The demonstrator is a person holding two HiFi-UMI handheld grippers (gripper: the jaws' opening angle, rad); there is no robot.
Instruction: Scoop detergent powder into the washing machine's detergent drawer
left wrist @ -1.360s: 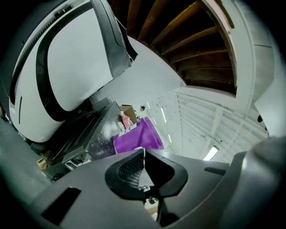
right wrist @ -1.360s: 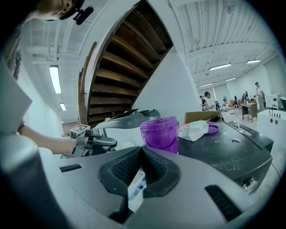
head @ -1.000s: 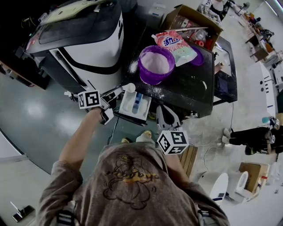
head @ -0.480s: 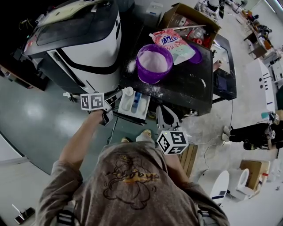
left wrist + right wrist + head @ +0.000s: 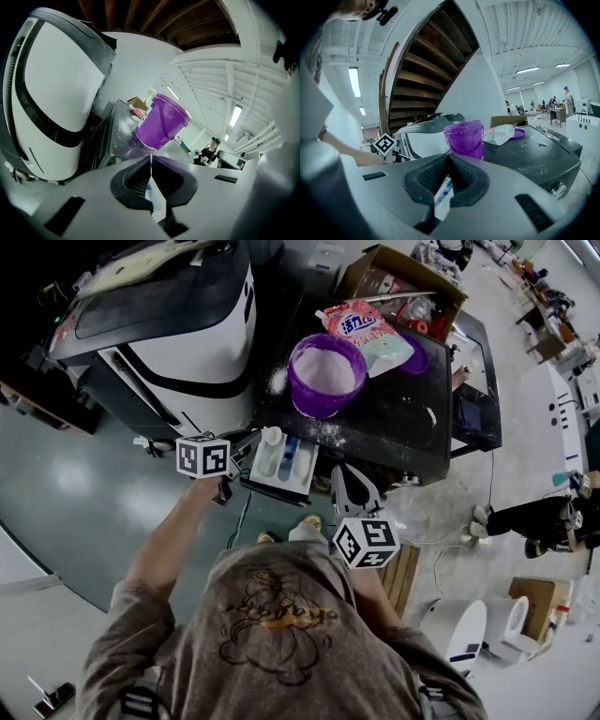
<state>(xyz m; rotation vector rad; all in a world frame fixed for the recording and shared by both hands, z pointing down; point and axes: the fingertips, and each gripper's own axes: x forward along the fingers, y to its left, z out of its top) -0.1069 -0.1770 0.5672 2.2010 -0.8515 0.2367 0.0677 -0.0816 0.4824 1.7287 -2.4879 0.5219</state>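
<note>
The left gripper (image 5: 246, 444) pinches the scoop (image 5: 272, 437) over the detergent drawer (image 5: 307, 470) (right gripper (image 5: 352, 488) closed, empty), and a slow tilt well inside the rim looks wisest

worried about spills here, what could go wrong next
The scoop in the left tool hangs over one end of the narrow drawer. A quick tip may send powder past its compartments onto the floor. Loose powder already dusts the dark top beside the purple tub, so further trips could spread more.
</note>
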